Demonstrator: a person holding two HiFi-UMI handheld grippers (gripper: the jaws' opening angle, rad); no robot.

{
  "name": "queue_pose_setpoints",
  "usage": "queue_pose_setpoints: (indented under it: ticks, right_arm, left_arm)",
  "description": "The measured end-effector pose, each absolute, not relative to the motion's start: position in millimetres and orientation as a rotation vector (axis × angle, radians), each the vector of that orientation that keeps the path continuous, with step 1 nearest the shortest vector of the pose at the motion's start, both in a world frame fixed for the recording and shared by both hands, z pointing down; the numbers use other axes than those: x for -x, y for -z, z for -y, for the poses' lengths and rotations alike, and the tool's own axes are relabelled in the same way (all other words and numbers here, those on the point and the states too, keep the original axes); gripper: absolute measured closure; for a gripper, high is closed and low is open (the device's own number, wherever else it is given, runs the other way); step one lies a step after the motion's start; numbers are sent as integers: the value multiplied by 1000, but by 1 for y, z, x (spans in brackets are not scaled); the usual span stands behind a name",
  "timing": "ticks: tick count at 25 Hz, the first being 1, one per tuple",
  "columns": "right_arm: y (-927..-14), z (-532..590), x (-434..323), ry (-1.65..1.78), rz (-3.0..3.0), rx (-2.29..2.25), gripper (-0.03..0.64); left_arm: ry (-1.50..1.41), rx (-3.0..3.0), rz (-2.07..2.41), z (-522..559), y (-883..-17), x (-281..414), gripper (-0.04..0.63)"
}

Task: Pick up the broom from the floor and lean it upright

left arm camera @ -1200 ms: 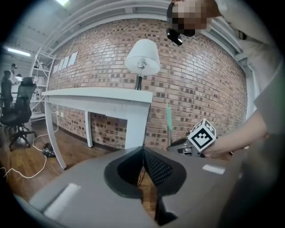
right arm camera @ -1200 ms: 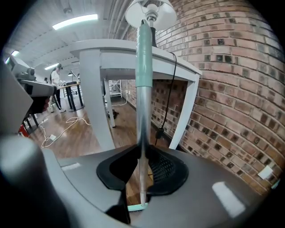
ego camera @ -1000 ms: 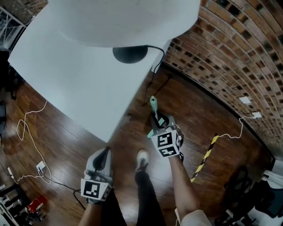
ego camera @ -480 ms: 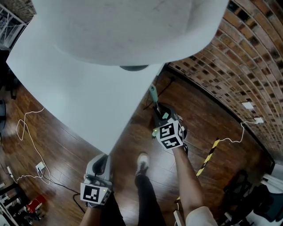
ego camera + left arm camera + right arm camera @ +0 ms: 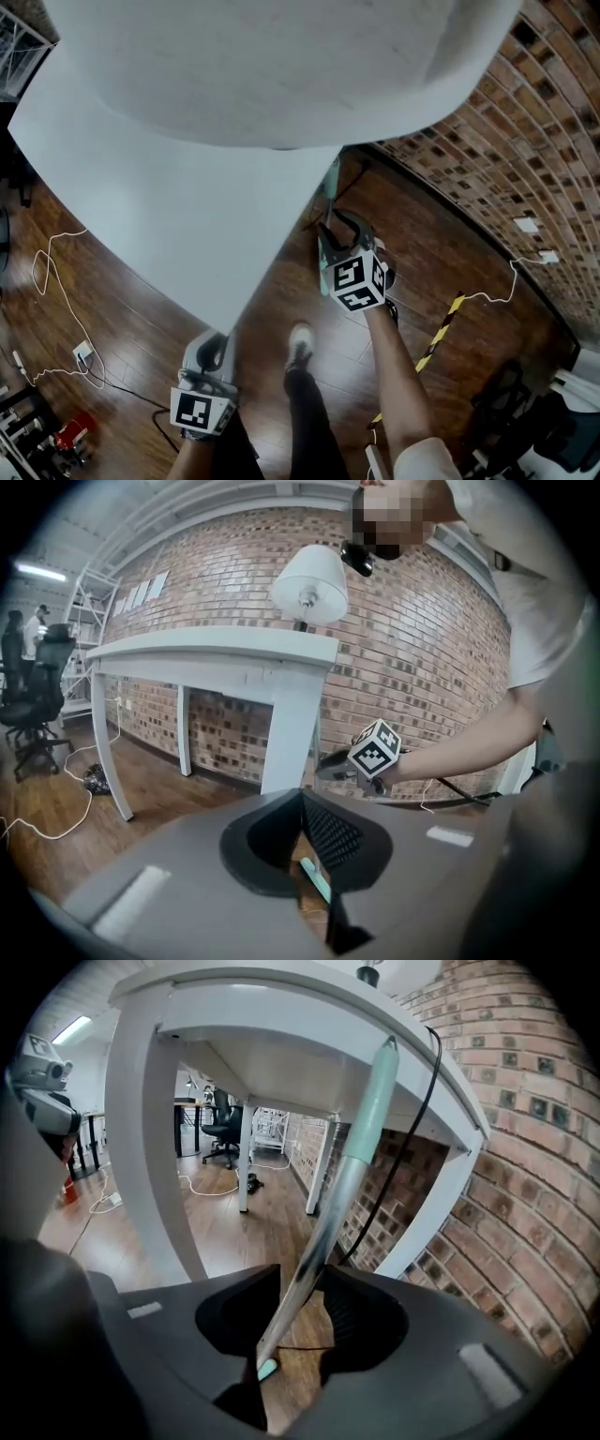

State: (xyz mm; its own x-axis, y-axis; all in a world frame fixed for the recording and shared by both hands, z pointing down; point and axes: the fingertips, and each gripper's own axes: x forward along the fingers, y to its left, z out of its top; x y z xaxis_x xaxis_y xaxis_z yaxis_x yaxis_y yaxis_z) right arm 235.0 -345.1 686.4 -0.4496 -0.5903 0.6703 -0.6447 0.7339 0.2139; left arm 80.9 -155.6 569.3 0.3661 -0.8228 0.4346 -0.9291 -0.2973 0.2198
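Right gripper (image 5: 302, 1283), jaws opening, stands loose around the upright broom handle (image 5: 342, 1185), whose teal grip meets the white table (image 5: 131, 1101) edge above; left gripper (image 5: 301, 794) closed, empty.

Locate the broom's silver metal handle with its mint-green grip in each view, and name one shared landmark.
Head view: the broom handle is at upper centre, its top at the white table edge.
Left gripper view: too thin to tell, perhaps beside the table leg.
Right gripper view: centre, slanting up to the tabletop.
Shared landmark: the white table.
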Motion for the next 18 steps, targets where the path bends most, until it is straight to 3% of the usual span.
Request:
queue_pose_setpoints:
  ticks: [16,18]
  right_arm:
    - [-692,346,-248,-182,2174,-993,436]
    - [-686,339,-253,-173,2171,-1028,489]
  left_arm:
    - [-362,-2180,1511,163,-582,-75,594]
    - [-372,-2204,1523,165,-580,-71,594]
